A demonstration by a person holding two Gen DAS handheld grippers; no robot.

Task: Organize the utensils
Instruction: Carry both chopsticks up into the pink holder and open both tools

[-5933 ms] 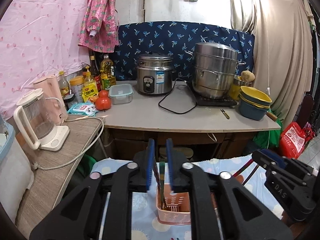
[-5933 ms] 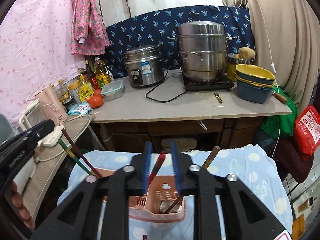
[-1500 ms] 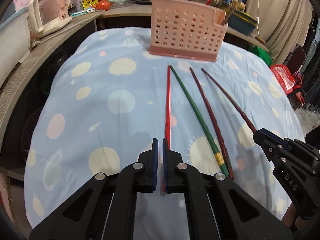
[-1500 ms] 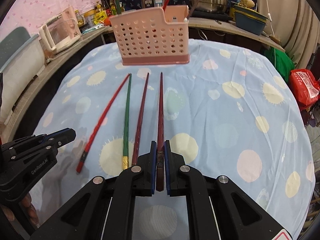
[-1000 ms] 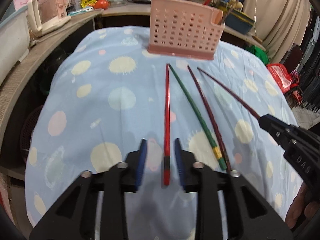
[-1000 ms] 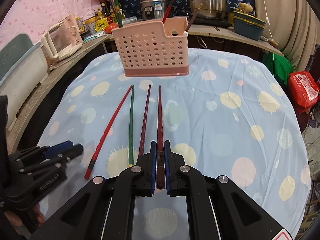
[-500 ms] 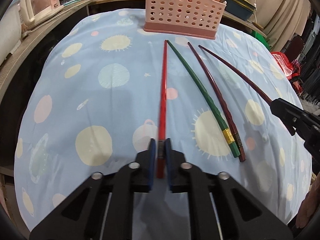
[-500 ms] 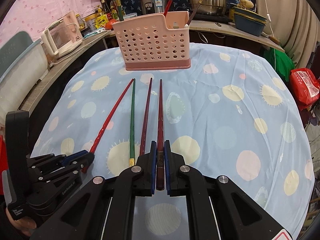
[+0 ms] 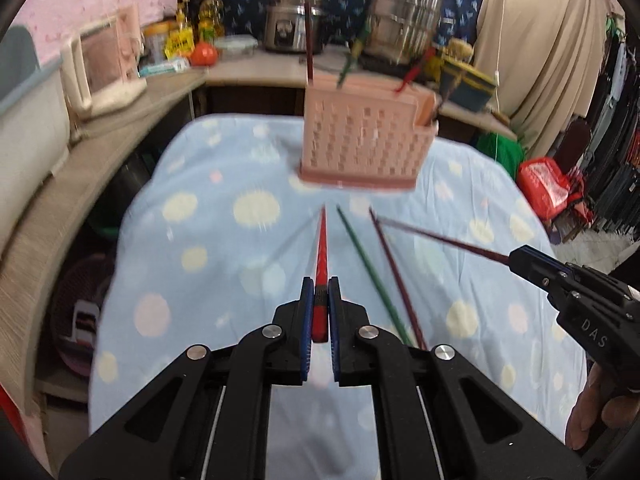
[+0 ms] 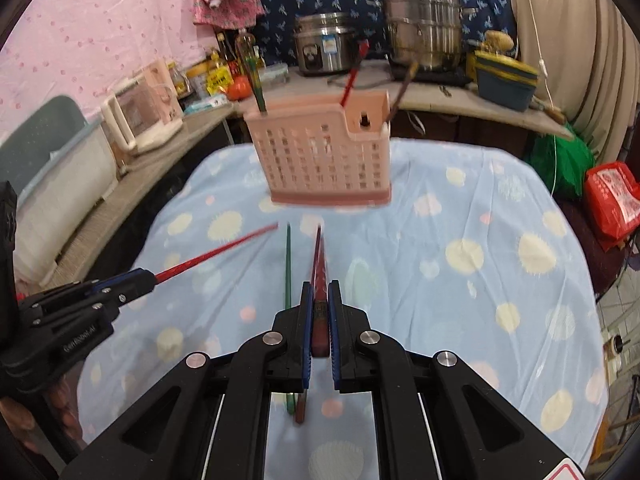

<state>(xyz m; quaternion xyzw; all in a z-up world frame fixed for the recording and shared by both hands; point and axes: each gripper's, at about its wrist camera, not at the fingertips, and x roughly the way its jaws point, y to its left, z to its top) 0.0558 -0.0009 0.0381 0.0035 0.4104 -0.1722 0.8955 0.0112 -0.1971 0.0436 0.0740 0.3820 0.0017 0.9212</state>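
My left gripper [image 9: 319,308] is shut on the near end of a red chopstick [image 9: 321,248], lifted off the blue spotted cloth and pointing at the pink slotted basket [image 9: 362,148]. My right gripper [image 10: 319,308] is shut on a dark red chopstick [image 10: 319,264], also raised toward the basket [image 10: 324,156]. A green chopstick [image 9: 370,276] and a maroon chopstick [image 9: 394,276] lie side by side on the cloth between the grippers. Several chopsticks stand in the basket. Each gripper shows in the other's view, the right gripper [image 9: 516,258] and the left gripper [image 10: 140,278].
Behind the table a counter holds a rice cooker [image 10: 324,46], a steel steamer pot [image 10: 424,28], stacked bowls [image 10: 506,80] and bottles. A kettle [image 10: 140,110] stands on the left side shelf. A red bag [image 10: 610,204] lies on the floor to the right.
The left gripper closed on the red chopstick a second ago. Both grippers have since risen, lifting the red and dark red chopsticks off the cloth.
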